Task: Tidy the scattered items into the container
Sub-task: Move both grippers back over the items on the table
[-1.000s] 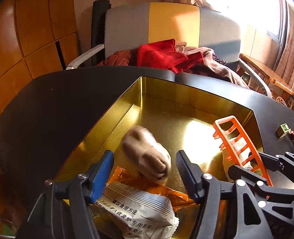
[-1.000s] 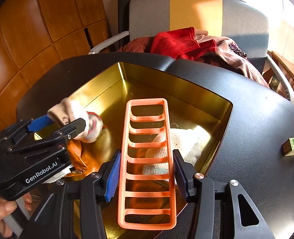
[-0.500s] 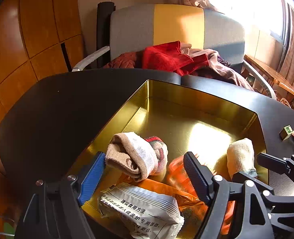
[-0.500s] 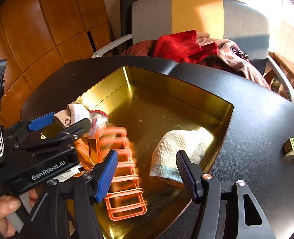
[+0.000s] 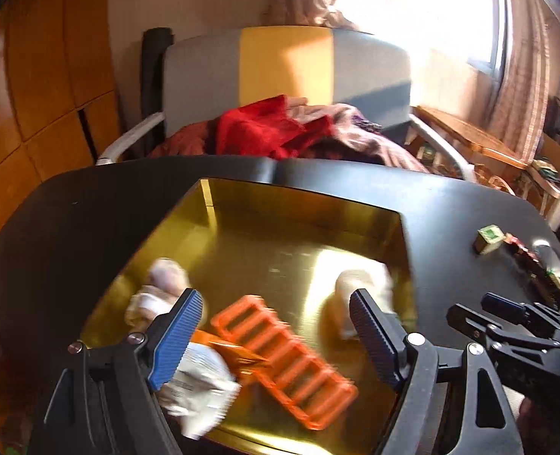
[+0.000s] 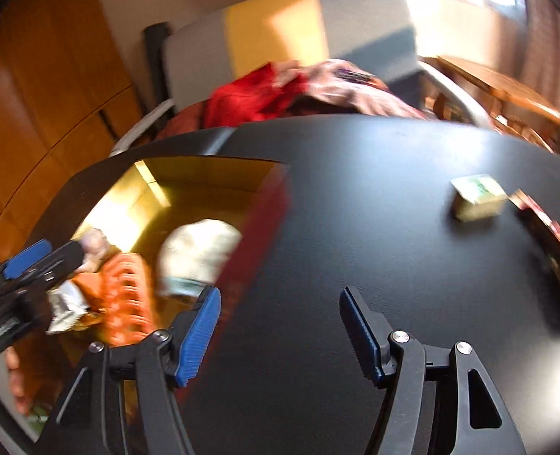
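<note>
A gold tin box (image 5: 302,204) sits on the black table (image 5: 90,212). In it lie an orange plastic rack (image 5: 283,360), a rolled beige sock (image 5: 158,288), a white sock (image 5: 359,284) and a white snack packet (image 5: 200,386) on an orange wrapper. My left gripper (image 5: 276,333) is open and empty over the box's near side. My right gripper (image 6: 280,330) is open and empty over bare table right of the box (image 6: 204,174). A small green box (image 6: 477,197) and a dark wrapped item (image 6: 545,227) lie on the table at the right.
A grey and yellow chair (image 5: 287,68) with red and brown clothes (image 5: 265,132) stands behind the table. Wood panelling (image 5: 33,76) is at the left. A wooden side table (image 5: 469,144) stands at the right under the bright window.
The orange rack has dropped from my right gripper and lies in the box. My right gripper has swung right, away from the box, toward the small green box. My left gripper has pulled back.
</note>
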Demonstrator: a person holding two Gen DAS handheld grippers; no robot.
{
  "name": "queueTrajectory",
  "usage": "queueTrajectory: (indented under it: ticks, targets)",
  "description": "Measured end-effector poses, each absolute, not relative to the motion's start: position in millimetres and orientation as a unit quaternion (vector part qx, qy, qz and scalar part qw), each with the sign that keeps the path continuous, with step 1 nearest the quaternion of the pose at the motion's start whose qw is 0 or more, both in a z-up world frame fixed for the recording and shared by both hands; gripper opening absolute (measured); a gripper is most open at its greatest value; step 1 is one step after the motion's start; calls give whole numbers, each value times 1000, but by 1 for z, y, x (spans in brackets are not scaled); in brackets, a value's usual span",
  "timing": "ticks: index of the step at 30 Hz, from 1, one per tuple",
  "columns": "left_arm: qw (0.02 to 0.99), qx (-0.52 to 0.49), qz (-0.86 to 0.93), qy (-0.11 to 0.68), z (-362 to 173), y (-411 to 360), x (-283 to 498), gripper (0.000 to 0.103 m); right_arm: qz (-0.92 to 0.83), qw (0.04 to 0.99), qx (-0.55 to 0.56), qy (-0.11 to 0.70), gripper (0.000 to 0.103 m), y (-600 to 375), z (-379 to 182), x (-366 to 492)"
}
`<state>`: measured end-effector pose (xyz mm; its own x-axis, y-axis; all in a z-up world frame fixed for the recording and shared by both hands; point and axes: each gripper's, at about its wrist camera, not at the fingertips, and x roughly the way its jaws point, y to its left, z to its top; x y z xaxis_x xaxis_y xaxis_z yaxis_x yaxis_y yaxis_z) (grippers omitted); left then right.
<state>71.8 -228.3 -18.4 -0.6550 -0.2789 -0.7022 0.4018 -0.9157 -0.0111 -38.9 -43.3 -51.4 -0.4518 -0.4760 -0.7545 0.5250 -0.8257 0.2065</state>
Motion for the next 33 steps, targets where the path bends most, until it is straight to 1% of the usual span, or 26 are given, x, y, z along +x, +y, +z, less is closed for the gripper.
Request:
queueTrajectory:
  ticks: [8, 15, 17, 21, 27, 29, 33]
  targets:
    - [84, 404, -910, 41, -30, -146, 45, 82, -874, 191, 444, -35, 67, 91, -65, -59]
    - [20, 431, -902, 4, -46, -88, 31, 82, -903, 125, 408, -50, 70, 186, -45, -92]
    - [8, 437, -900, 1, -51, -78, 28, 82, -904, 124, 407, -50, 71, 198, -41, -109]
    - [1, 449, -894, -4, -60, -66, 22, 82, -899, 128, 417, -43, 72, 206, -42, -144]
    - [5, 465, -885, -2, -73, -67, 14, 82, -879, 135, 455, -33, 72, 201, -65, -178]
    - [8, 469, -883, 2, -77, -70, 10, 82, -867, 158, 471, -39, 73, 194, -74, -177]
    - [12, 473, -881, 11, -81, -74, 3, 82, -847, 234, 477, -37, 73, 168, -85, -148]
